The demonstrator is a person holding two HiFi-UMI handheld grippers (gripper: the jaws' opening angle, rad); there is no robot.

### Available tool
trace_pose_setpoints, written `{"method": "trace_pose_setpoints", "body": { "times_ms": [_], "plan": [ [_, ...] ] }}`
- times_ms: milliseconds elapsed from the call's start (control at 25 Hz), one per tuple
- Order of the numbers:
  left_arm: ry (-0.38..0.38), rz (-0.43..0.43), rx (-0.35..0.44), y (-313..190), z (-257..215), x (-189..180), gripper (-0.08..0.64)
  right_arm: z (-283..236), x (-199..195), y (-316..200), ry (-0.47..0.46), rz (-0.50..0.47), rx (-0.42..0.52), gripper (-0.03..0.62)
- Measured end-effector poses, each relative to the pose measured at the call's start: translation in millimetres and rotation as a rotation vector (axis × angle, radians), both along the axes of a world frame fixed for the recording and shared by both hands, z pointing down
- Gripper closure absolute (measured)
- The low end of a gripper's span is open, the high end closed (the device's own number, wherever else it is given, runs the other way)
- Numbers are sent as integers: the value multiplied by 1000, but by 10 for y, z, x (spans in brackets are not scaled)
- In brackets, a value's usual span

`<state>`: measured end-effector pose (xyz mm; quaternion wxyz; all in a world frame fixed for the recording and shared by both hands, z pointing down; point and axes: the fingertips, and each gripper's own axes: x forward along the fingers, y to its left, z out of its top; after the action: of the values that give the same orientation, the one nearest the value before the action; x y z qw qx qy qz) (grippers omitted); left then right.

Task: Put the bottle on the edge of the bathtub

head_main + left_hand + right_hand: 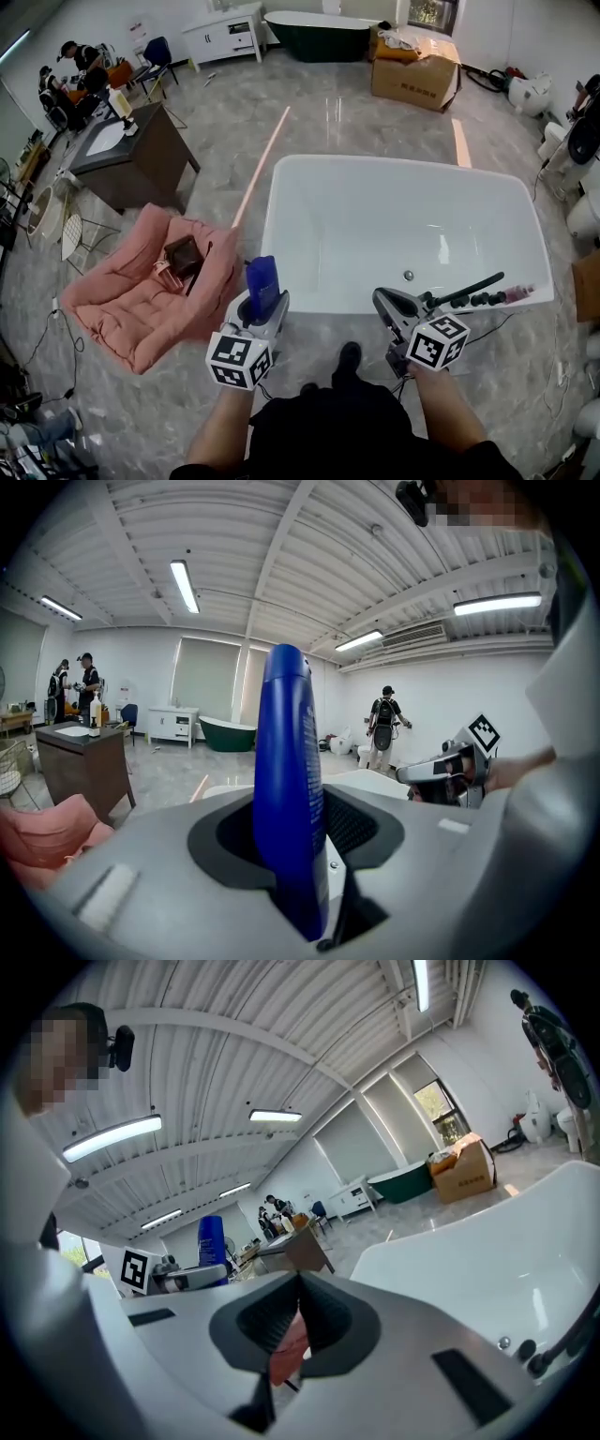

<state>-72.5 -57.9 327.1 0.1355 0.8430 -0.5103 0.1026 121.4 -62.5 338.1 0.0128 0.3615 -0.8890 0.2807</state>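
A tall blue bottle (262,277) stands upright between the jaws of my left gripper (266,302), which is shut on it. It is held just outside the near left corner of the white bathtub (281,202). In the left gripper view the bottle (289,780) fills the middle, with the tub's rim (375,780) behind it. My right gripper (381,298) hovers over the tub's near rim, jaws shut with nothing in them. The right gripper view shows its jaws (300,1286) closed, the bottle (212,1239) to the left and the tub (487,1251) to the right.
A black tap with a hand shower (473,291) sits on the tub's near right rim. A pink cushion (141,295) with a brown item (184,255) lies on the floor at the left. Farther off stand a dark vanity (141,155), a cardboard box (414,73) and a dark green tub (319,36).
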Motion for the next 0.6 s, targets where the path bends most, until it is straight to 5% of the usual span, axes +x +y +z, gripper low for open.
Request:
{"method": "trace_pose_setpoints", "body": {
  "times_ms": [320, 600],
  "plan": [
    [-10, -17, -39, -350, 203, 246, 387, 285, 86, -411, -3, -70, -55, 581],
    [12, 5, -83, -420, 464, 108, 387, 420, -87, -479, 42, -56, -87, 581]
  ]
}}
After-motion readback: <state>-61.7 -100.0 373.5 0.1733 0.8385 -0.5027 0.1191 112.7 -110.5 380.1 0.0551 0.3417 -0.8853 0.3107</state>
